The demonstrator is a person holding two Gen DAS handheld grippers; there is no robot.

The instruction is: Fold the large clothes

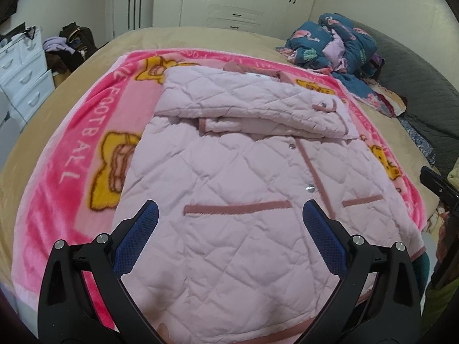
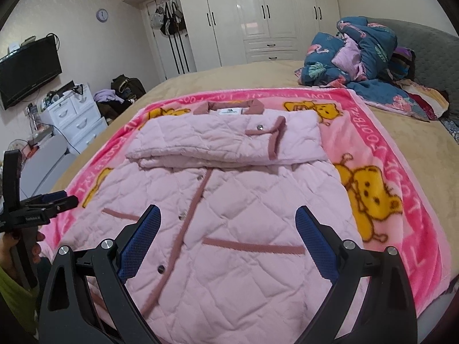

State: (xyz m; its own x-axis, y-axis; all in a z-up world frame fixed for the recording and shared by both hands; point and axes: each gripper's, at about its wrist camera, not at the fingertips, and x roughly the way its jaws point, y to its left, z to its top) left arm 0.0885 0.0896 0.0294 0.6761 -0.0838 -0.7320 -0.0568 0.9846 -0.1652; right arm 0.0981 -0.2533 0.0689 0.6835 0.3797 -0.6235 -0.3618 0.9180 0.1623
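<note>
A pale pink quilted jacket point(image 1: 229, 177) with dusty-rose trim lies flat on a pink cartoon blanket point(image 1: 71, 172), front up, both sleeves folded across its chest. It also shows in the right wrist view point(image 2: 229, 200), on the blanket point(image 2: 401, 200). My left gripper point(image 1: 229, 215) is open and empty, hovering above the jacket's hem near the left pocket. My right gripper point(image 2: 228, 218) is open and empty above the hem near the right pocket. The left gripper also shows at the left edge of the right wrist view point(image 2: 57, 200), and part of the right one shows at the right edge of the left wrist view point(image 1: 439, 186).
The blanket lies on a tan bed point(image 2: 229, 77). A heap of blue floral bedding point(image 2: 358, 54) sits at the far right by a grey headboard point(image 2: 436, 57). White drawers point(image 2: 74, 117), a clothes pile point(image 2: 120, 94) and a wall TV point(image 2: 28, 71) stand left; wardrobes point(image 2: 258, 14) behind.
</note>
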